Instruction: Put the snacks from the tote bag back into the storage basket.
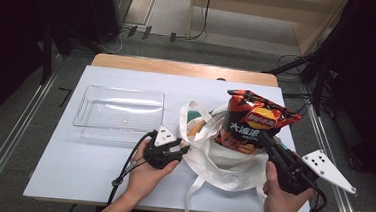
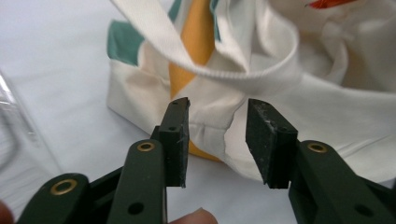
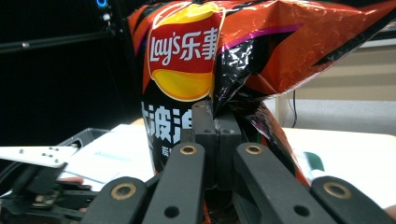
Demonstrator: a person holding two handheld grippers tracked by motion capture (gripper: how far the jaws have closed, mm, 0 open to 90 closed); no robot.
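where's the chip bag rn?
High view: the chip bag is right of centre, pinched in the right gripper, its lower end in the mouth of the white tote bag, right of the clear tray.

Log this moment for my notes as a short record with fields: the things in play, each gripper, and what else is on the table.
held item: chip bag, red and black, lifted above the tote bag's mouth
right gripper: shut on the chip bag
left gripper: jaws apart, either side of a fold of the tote bag's edge
tote bag: white cloth, lying open
elsewhere: clear tray, left on the table
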